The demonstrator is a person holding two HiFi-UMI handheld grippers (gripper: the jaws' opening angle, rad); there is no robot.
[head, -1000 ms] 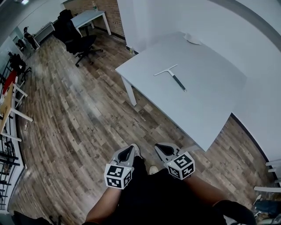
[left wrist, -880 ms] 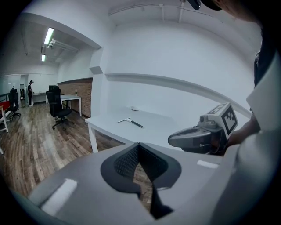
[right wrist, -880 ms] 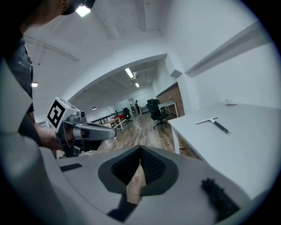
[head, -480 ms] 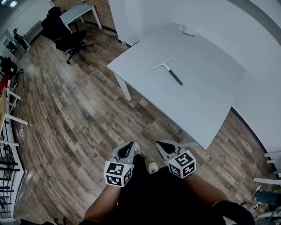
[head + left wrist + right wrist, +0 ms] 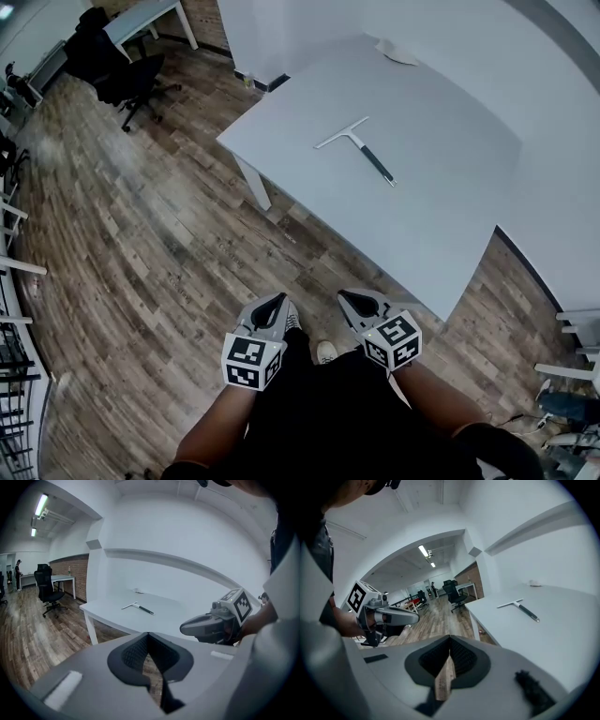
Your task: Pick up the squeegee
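The squeegee [image 5: 359,148], a pale blade with a dark handle, lies flat on the white table [image 5: 441,216], far ahead of both grippers. It also shows small in the left gripper view as the squeegee [image 5: 137,607] and in the right gripper view as the squeegee [image 5: 519,607]. My left gripper [image 5: 274,302] and right gripper [image 5: 348,299] hang side by side close to the person's body, over the wooden floor short of the table's near corner. On both, the jaws meet at the tips with nothing held between them.
A small white object [image 5: 397,54] rests at the table's far corner by the wall. The table leg [image 5: 251,183] stands at its left edge. A black office chair [image 5: 108,66] and another desk [image 5: 141,13] are far left. White chair frames [image 5: 574,345] stand at the right.
The head view has shifted forward, so the table and squeegee sit slightly nearer. Both grippers stay low by the body, shut.
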